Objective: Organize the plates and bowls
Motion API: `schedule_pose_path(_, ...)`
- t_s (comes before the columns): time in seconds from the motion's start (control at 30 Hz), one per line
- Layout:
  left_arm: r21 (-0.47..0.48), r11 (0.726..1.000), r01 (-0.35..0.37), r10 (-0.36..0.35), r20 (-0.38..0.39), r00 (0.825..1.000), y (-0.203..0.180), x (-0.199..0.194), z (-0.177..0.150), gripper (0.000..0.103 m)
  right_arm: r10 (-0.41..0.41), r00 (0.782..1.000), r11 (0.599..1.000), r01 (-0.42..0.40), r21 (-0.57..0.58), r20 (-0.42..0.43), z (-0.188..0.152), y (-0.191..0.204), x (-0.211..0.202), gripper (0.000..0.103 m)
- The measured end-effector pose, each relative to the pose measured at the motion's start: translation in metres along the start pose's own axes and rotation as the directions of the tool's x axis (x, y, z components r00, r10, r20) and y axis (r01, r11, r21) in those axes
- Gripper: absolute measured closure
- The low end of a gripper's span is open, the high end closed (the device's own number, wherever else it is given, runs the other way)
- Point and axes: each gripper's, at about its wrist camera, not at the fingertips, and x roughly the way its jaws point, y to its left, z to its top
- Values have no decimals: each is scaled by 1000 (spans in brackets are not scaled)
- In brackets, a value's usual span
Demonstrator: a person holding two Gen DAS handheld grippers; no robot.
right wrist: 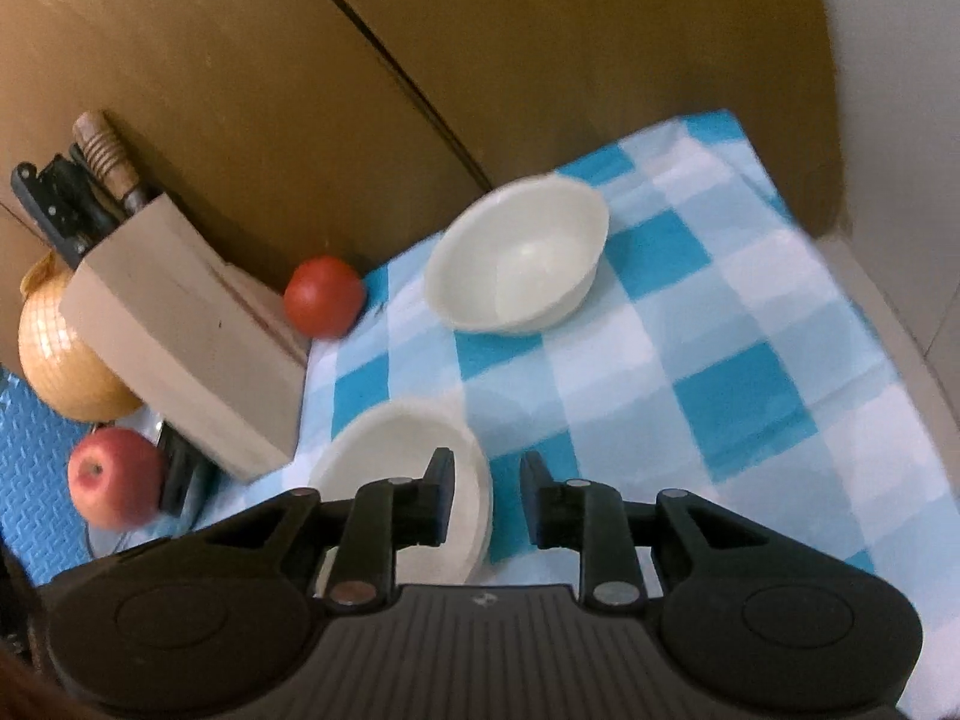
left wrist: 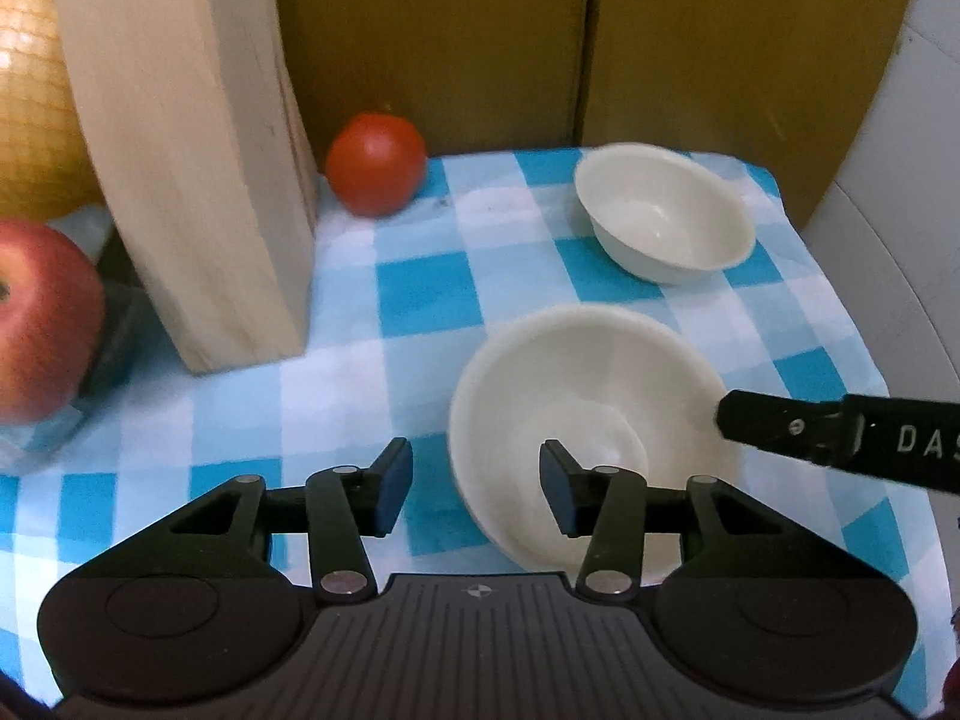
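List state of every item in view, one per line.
Near bowl: upright, empty, rim between both sets of open jaws.
Far bowl: upright, empty, untouched.
Left gripper: open.
Right gripper: open.
Knife block: tilted, knives in.
Tomato: whole.
Apple: whole.

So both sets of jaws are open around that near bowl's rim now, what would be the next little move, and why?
Probably lift both grippers clear, then send one to the far bowl. The near bowl sits on the checked cloth, with the left gripper and right gripper straddling its rim but not pressing it. The far bowl stands alone, unstacked.
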Motion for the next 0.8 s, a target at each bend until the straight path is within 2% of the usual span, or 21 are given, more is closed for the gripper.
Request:
schedule_pose_path(0.27, -11, 1000, -7, 8, 62, 998, 1, -15, 17, 40, 6, 998, 1000, -8, 29, 69, 19, -2, -1, 73)
schedule_pose_path(0.53, 44, 998, -42, 36, 138, 990, -18, -23, 29, 30, -20, 995, 998, 14, 60, 97, 35, -15, 6, 71)
schedule_pose_path(0.8, 46, 999, -26, 19, 145, 989, -25, -13, 50, 29, -26, 994, 996, 16, 91, 108, 50, -26, 15, 67)
